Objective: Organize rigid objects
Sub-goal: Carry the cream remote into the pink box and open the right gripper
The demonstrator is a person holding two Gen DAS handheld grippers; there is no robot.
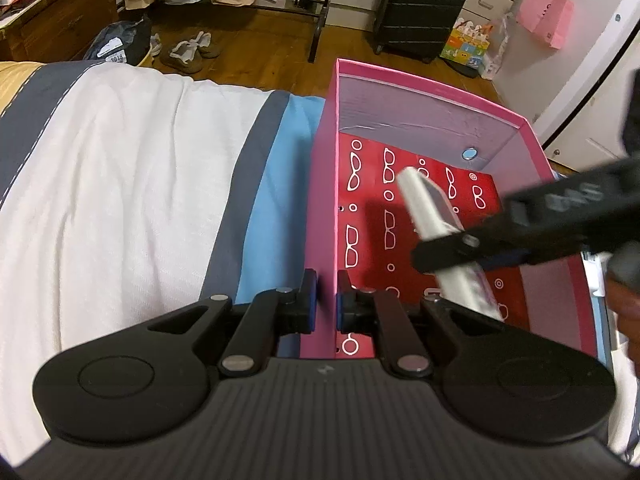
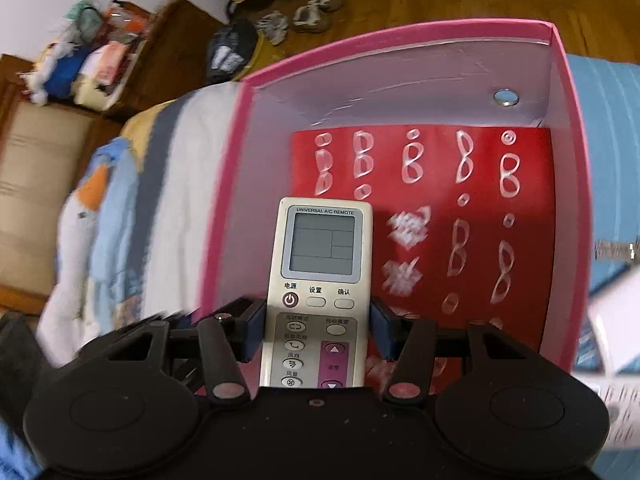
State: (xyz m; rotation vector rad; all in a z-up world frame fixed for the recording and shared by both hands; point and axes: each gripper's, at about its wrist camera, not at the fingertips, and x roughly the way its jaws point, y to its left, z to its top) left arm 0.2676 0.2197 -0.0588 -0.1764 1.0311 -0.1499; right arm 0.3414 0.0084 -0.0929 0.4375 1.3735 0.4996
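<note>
L claw (image 1: 327,300) pinches pink box (image 1: 324,184) wall; R claw (image 2: 316,330) grips remote (image 2: 320,272).

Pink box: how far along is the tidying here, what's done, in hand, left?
Done: nothing lies in the pink box yet, only its red patterned liner. In hand: the left tongs pinch the box's side wall, while the right tongs hold the white remote over the box. Left: lowering and releasing the remote.

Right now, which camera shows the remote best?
The right wrist view: the remote faces the lens, screen and buttons sharp, held in the right claw. The left wrist view shows it only blurred and edge-on over the pink box.
</note>
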